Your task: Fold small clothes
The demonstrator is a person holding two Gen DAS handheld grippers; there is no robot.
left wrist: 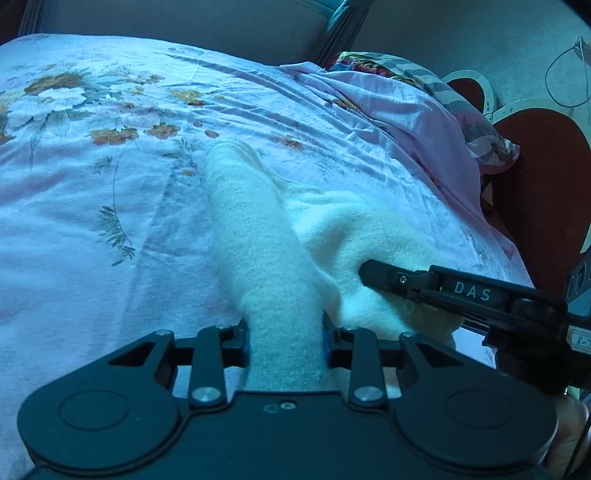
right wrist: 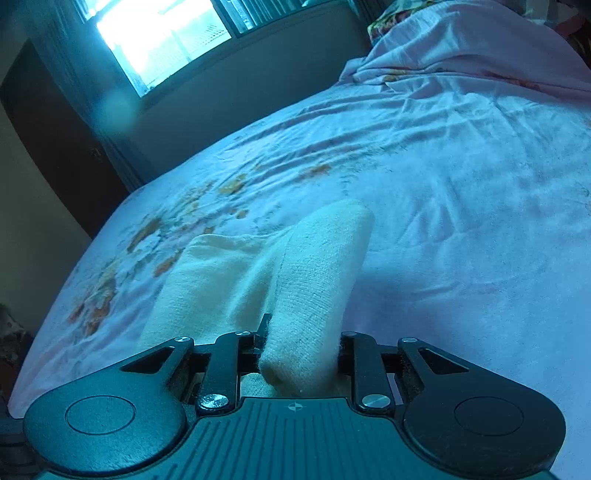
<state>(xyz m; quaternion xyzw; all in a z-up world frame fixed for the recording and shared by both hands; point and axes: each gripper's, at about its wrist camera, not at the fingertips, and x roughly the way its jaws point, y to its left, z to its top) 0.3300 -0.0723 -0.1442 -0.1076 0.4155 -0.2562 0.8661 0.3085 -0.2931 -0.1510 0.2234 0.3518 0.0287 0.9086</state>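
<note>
A cream knitted garment [left wrist: 251, 229] lies on the floral bed sheet [left wrist: 110, 184]. My left gripper [left wrist: 286, 332] is shut on a raised fold of it, and the cloth bulges up between the blue pads. In the left wrist view my right gripper [left wrist: 373, 275] comes in from the right, its black finger pressed into the garment's other side. In the right wrist view the right gripper [right wrist: 301, 343] is shut on a second raised fold of the garment [right wrist: 207, 280], the rest of which trails to the left on the sheet [right wrist: 443, 221]. Cloth hides both pairs of fingertips.
A rumpled pink quilt [left wrist: 406, 103] and a patterned pillow [left wrist: 476, 110] are heaped at the far right of the bed. Red furniture [left wrist: 535, 166] stands beyond the bed's right edge. A bright window [right wrist: 162, 33] and a dark door [right wrist: 55, 147] are behind the bed. A hand [left wrist: 569, 435] shows at lower right.
</note>
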